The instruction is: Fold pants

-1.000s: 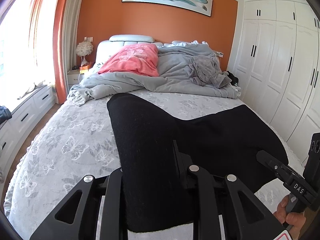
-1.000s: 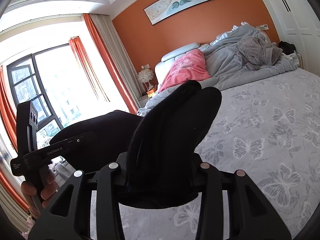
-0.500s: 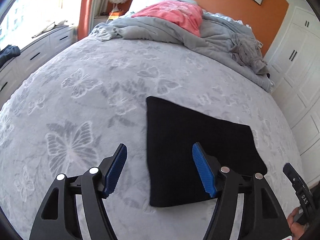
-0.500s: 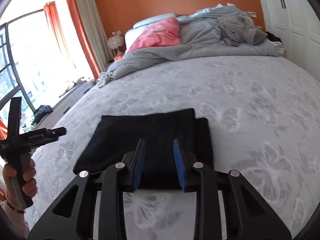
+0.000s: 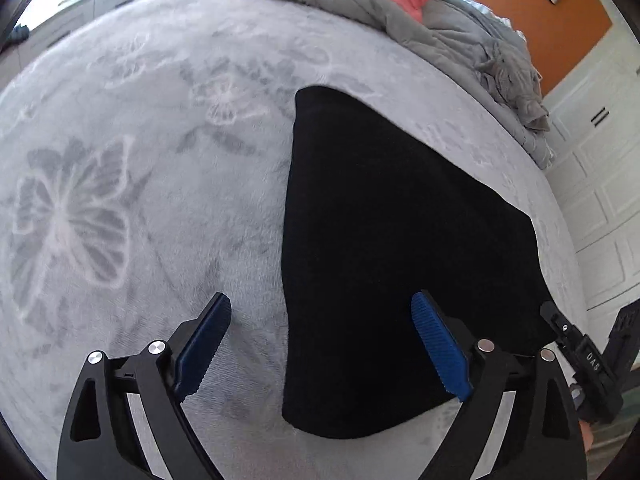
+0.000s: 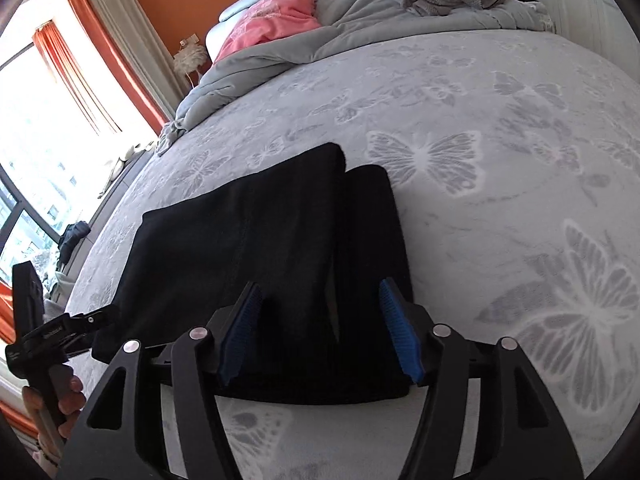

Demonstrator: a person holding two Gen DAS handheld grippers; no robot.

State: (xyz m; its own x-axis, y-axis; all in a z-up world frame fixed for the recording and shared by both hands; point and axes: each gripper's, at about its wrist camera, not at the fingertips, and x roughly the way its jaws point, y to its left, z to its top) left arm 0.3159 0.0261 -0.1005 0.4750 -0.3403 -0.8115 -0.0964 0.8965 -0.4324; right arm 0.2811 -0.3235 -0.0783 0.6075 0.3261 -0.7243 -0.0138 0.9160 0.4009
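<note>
Black pants (image 5: 400, 240) lie folded flat on the grey butterfly bedspread (image 5: 120, 160). My left gripper (image 5: 320, 308) hovers over their left edge, jaws opening wide, blue pads (image 5: 438, 344) clear of the cloth, one on each side of that edge. In the right wrist view the pants (image 6: 248, 248) show a second folded layer sticking out on the right. My right gripper (image 6: 320, 292) hangs over their near right end, jaws opening, nothing pressed between the pads. The other gripper (image 6: 56, 332) and the hand holding it show at the left.
A rumpled grey duvet (image 6: 360, 28), a pink pillow (image 6: 272, 20) and a grey garment (image 5: 516, 80) lie at the head of the bed. White wardrobe doors (image 5: 600, 184) stand to the right, a window with orange curtains (image 6: 84, 56) to the left.
A second ago both grippers held the black pants up in the air. They have since come down to the bed, let go and opened, and the pants now lie flat.
</note>
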